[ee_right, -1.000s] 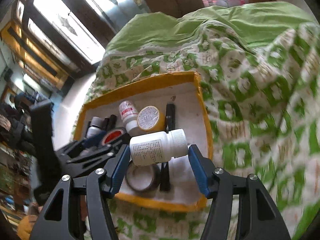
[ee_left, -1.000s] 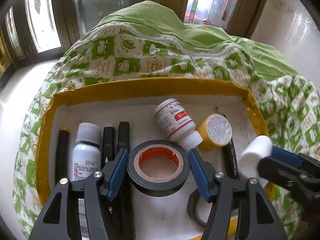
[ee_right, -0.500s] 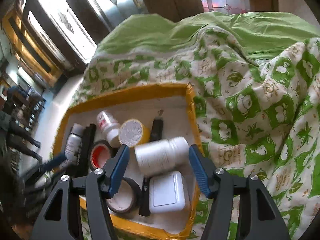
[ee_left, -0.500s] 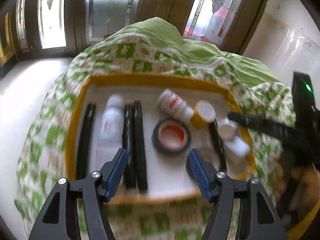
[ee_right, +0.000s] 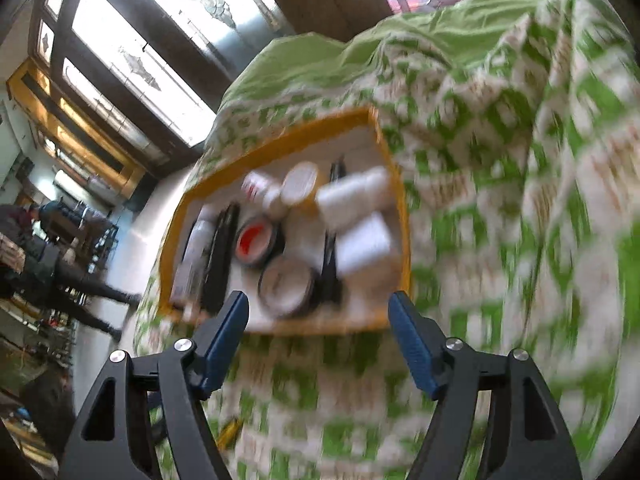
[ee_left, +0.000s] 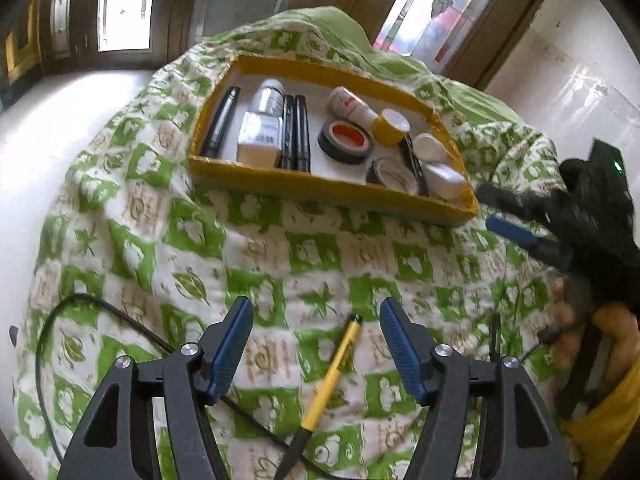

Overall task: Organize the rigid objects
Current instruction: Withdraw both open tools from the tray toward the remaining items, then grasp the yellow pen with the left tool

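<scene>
My left hand-held gripper (ee_left: 316, 344) is open with nothing between its blue pads; it hovers over the green-and-white patterned cloth (ee_left: 132, 216), and a yellow pen with a black tip (ee_left: 328, 384) lies on the cloth just below the gap, slanted, crossing a black cable (ee_left: 72, 304).

My right hand-held gripper (ee_right: 318, 336) is empty too, and its jaws are opening right now. In the left wrist view I see it at the right edge (ee_left: 532, 220), beside the near right corner of the yellow tray (ee_left: 328, 192).

The tray sits on the cloth ahead of me, and the task's things lie inside it. From left to right I count:
- 1 black marker (ee_left: 220, 122) along the left wall;
- a white spray bottle (ee_left: 262, 128) lying lengthwise;
- 2 more black markers (ee_left: 296, 132) side by side, touching;
- a small white bottle with a red label (ee_left: 352, 106), tilted, its cap against a yellow-sided round tin (ee_left: 392, 126);
- a black tape roll with an orange core (ee_left: 346, 142) in the middle;
- a second dark tape roll (ee_left: 394, 176) near the front wall;
- a black pen (ee_left: 414, 160) between that roll and the right-hand items;
- a white pill bottle (ee_left: 430, 148) and a white box (ee_left: 446, 180) against the right wall.

The right wrist view is heavily blurred, but I can make out the same tray (ee_right: 280, 140) just beyond my fingers.
</scene>
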A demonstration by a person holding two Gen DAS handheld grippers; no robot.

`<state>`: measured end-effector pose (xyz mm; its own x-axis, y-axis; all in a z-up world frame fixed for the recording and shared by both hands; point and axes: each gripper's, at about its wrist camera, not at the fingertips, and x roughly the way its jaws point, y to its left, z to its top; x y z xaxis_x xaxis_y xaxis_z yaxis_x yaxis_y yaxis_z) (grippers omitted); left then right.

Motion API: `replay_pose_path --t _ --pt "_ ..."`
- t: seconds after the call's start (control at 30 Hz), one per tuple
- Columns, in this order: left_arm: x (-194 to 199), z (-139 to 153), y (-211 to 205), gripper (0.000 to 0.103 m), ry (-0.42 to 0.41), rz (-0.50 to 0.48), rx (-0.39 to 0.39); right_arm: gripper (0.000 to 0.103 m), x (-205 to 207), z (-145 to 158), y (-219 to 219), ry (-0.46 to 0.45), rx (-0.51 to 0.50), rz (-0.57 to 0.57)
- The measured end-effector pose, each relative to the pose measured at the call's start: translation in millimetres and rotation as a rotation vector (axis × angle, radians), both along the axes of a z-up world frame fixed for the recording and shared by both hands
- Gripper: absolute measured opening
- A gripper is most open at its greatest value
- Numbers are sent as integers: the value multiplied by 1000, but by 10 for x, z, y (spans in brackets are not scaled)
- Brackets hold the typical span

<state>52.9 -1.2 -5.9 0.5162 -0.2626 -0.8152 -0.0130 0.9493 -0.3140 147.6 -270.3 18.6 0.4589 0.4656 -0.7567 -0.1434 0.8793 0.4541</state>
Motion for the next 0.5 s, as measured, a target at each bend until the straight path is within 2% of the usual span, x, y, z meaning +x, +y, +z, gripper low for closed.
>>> replay_pose_path --t 0.07,0.23,0.5 --pt "-23 -43 -37 69 16 0 23 72 -214 -38 4 23 3 30" --pt "-81 -47 -63 69 13 -10 20 72 -657 -63 -15 54 -4 90" --pt "-110 -129 -113 69 51 -36 15 72 -917 -86 123 77 -99 164"
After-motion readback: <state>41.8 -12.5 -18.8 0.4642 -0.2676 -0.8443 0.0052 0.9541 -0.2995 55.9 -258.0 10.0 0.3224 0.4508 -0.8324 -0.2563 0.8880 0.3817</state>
